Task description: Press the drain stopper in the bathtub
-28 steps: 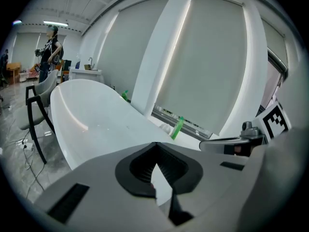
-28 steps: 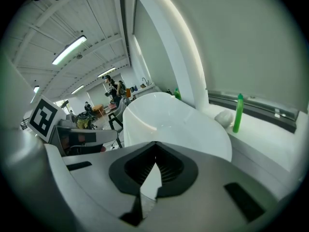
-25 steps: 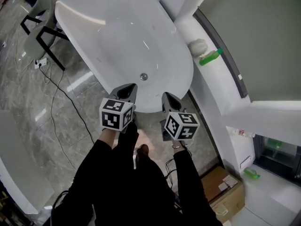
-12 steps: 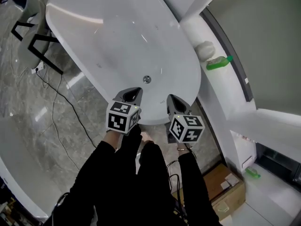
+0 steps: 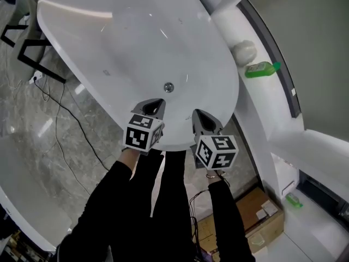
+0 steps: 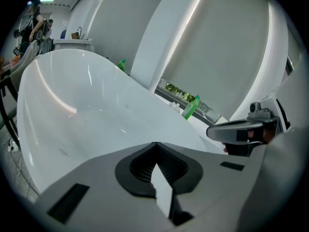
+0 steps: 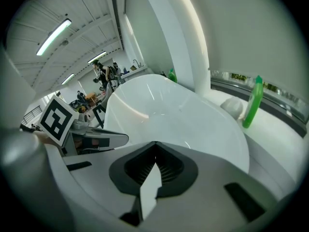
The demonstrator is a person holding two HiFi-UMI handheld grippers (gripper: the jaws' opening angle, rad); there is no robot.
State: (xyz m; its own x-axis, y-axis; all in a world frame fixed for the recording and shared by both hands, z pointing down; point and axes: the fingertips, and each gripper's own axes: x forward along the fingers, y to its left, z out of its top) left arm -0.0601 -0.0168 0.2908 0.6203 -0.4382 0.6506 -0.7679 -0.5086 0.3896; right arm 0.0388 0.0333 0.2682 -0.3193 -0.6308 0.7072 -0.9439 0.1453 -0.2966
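Chrome drain stopper (image 5: 168, 87) shows only overhead; left gripper (image 6: 155, 143) and right gripper (image 7: 154, 143) fingers (image 6: 96, 178) together.

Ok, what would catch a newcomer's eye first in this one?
The big white oval bathtub fills the upper half of the head view, with its small round drain stopper near the close end. Just below it, the left gripper and right gripper hover side by side over the near rim, jaws together and empty. A green bottle sits on the ledge at right.
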